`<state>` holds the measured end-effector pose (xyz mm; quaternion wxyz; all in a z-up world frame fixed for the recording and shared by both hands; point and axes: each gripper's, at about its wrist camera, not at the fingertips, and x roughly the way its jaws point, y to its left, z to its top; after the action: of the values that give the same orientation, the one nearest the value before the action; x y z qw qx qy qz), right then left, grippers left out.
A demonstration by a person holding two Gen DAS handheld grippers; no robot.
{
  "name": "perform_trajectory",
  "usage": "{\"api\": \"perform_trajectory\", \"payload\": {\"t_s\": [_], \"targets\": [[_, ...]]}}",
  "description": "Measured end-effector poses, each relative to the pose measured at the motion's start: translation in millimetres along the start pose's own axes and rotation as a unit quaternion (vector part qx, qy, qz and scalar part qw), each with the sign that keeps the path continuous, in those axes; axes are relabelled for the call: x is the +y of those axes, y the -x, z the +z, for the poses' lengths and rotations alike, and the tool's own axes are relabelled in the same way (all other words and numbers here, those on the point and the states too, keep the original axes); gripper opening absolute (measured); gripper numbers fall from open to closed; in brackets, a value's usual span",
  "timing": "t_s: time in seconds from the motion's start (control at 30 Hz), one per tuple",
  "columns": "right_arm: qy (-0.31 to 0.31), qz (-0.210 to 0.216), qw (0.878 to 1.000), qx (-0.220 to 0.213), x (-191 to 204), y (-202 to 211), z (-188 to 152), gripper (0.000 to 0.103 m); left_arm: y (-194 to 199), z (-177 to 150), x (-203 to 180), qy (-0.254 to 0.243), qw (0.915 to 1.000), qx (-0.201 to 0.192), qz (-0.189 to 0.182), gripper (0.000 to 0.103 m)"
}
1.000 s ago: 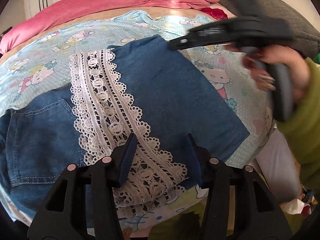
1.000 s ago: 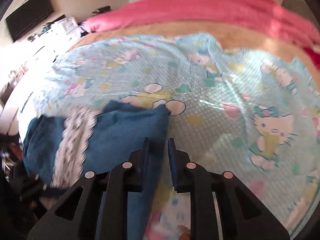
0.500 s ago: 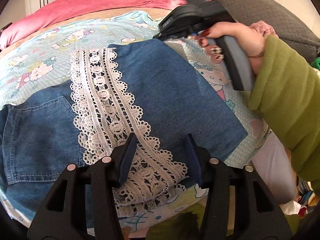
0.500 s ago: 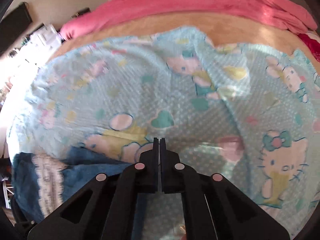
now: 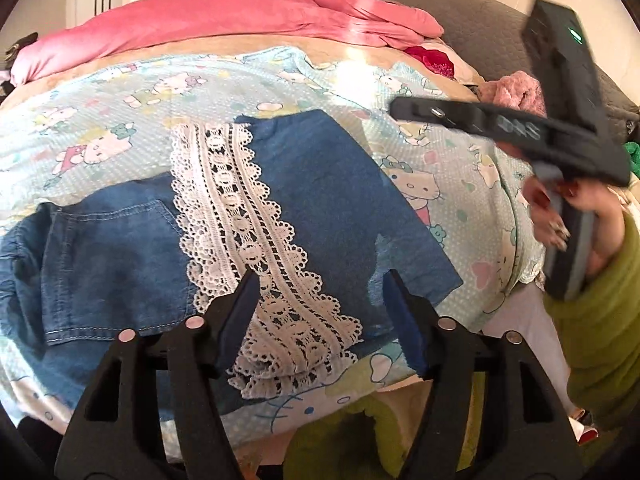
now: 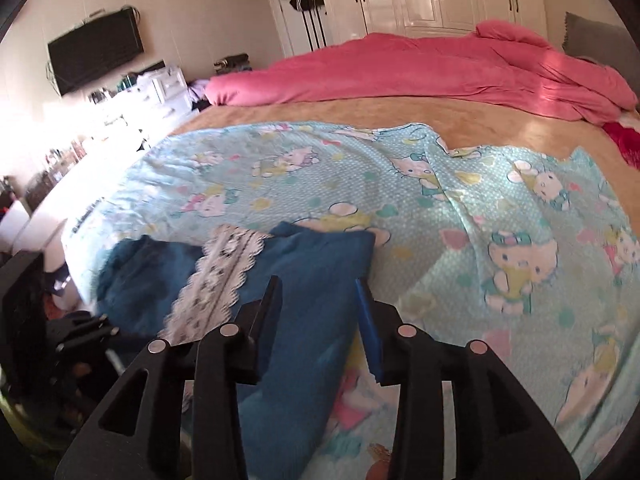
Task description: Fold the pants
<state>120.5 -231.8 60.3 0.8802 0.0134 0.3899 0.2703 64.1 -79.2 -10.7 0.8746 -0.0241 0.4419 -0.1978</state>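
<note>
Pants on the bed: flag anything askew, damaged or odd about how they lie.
No damage shows. The pants lie folded on the sheet, but skewed: the folded leg runs diagonally, so its lace strip slants across, and its lace end overhangs the denim edge. Both claws, left and right, are open, holding nothing.

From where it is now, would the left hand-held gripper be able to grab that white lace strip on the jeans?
Probably yes. The left hand-held gripper is open, and the lace strip runs uncovered on top of the jeans, right between its fingers. Nothing lies over it.
</note>
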Motion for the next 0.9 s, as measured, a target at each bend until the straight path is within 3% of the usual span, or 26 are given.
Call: {"api": "perform_trajectory", "payload": {"t_s": [0.07, 0.17, 0.27, 0.43, 0.5, 0.57, 0.67, 0.73, 0.83, 0.9], "targets": [[-0.001, 0.002, 1.000, -0.005, 3, 10, -6, 0.049, 5, -1, -7, -0.004, 1.0000, -0.005, 0.007, 0.062], [0.015, -0.001, 1.000, 0.000, 11, 22, -15, 0.049, 11, -1, -8, -0.006, 0.9998, -0.009, 0.019, 0.066], [0.035, -0.002, 0.999, 0.005, 21, 28, -20, 0.061, 11, -1, -10, -0.006, 0.9997, -0.010, 0.022, 0.073], [0.056, 0.010, 0.998, 0.012, 36, 21, -20, 0.061, 12, -6, -6, 0.000, 0.9995, -0.003, 0.030, 0.074], [0.062, 0.015, 0.998, 0.022, 41, 12, -20, 0.061, 12, -9, -4, 0.005, 0.9992, -0.001, 0.039, 0.067], [0.073, 0.023, 0.996, 0.041, 49, -2, -21, 0.061, 13, -13, 1, 0.013, 0.9991, 0.004, 0.040, 0.046], [0.081, 0.025, 0.994, 0.069, 57, -23, -25, 0.061, 11, -17, 5, 0.012, 0.9988, 0.013, 0.046, 0.033], [0.081, 0.025, 0.993, 0.086, 60, -36, -29, 0.061, 4, -20, 9, 0.011, 0.9982, 0.029, 0.052, 0.033], [0.083, -0.008, 0.989, 0.125, 57, -60, -42, 0.061, -10, -27, 20, 0.027, 0.9969, 0.053, 0.052, 0.033], [0.085, -0.015, 0.988, 0.132, 53, -67, -50, 0.062, -10, -28, 23, 0.033, 0.9971, 0.052, 0.045, 0.033]]}}
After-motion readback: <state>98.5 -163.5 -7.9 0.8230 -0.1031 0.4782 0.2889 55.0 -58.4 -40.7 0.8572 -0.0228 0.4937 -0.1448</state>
